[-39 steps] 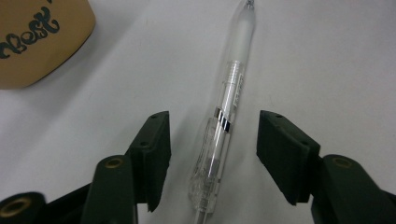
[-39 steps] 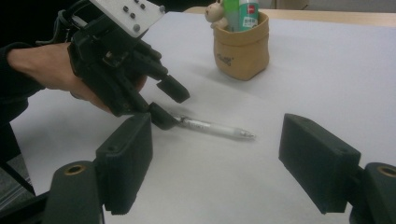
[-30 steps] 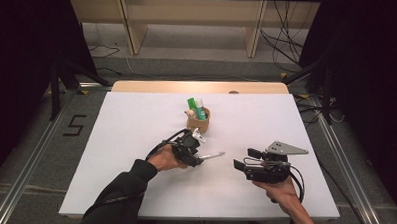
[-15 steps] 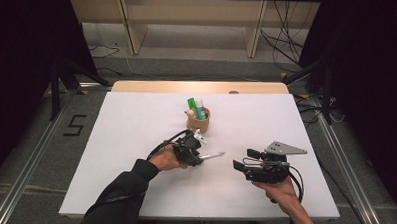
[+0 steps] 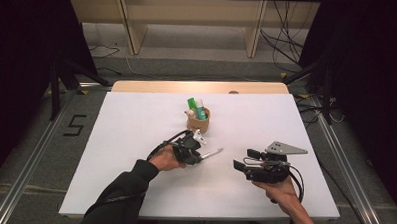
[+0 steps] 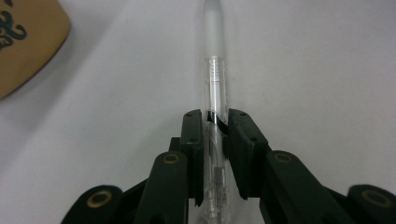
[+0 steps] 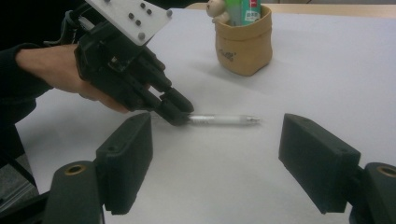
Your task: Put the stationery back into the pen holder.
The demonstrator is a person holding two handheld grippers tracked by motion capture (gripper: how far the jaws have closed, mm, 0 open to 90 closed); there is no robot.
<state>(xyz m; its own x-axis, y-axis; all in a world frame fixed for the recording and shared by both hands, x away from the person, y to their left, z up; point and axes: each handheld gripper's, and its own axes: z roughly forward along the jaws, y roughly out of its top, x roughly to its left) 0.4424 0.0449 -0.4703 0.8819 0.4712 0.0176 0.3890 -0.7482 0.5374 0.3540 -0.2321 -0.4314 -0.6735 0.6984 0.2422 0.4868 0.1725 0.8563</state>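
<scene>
Here the pen (image 6: 215,107) points straight ahead along left gripper (image 6: 215,140).

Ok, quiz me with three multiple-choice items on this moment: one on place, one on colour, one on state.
1. Where does the tan pouch stand relative to the left tongs?
A. farther up the table
B. nearer the person
C. off the table

2. What colour is the tallest item in the pouch?
A. red
B. green
C. blue

3. How do the right tongs stand?
A. shut on the pen
B. shut on nothing
C. open

Answers: 1 A, the high view shows the pouch beyond the left tongs. 2 B, a green item rises from the pouch. 3 C, their jaws stand wide apart, while the left tongs clamp the clear pen.
</scene>
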